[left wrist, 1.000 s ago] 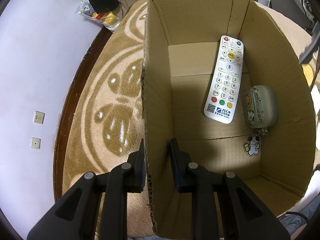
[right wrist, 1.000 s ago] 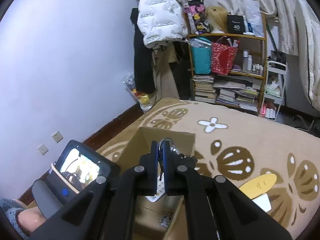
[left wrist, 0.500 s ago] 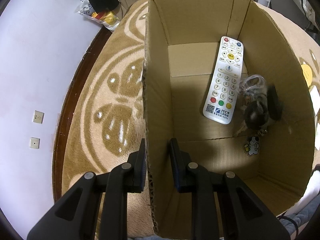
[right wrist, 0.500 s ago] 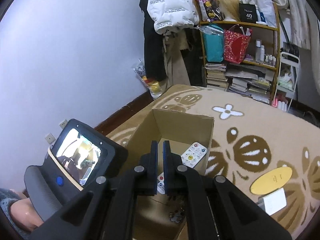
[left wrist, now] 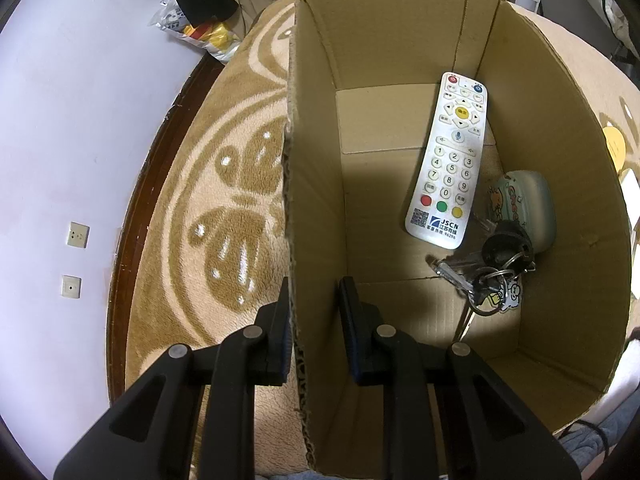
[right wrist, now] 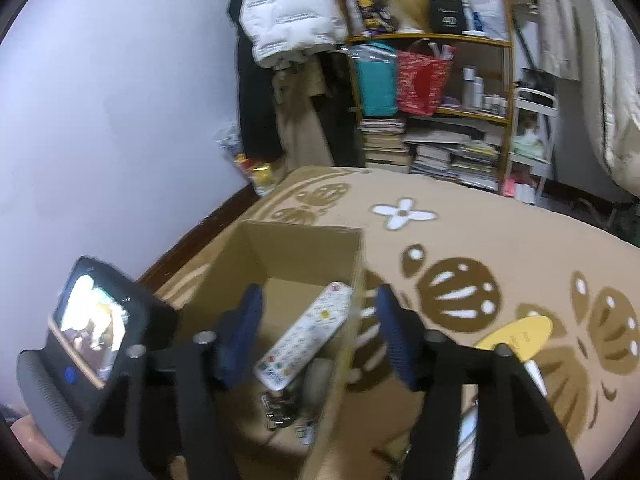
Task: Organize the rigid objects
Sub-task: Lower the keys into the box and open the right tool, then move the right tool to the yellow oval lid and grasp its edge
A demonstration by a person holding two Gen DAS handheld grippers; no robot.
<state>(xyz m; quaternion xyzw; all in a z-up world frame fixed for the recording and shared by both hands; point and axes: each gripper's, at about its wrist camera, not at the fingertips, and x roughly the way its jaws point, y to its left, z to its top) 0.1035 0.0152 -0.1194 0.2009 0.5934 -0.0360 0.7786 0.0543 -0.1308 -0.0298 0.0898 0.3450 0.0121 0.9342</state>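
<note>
Keys (left wrist: 486,276) half cover sticker (left wrist: 510,294) (print unreadable) in box (left wrist: 316,184).

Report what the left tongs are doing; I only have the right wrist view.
Observer: The left tongs are shut on the cardboard box, clamping its side wall with one pad outside and one inside.
Operator: Locate the keys. They're a blur here.
Observer: The key bunch lies on the box floor, just off the lower end of the white remote.
Operator: Name what's beside them.
Observer: A pale green case with a cartoon print, touching the key bunch, near the wall opposite the clamped one.
</note>
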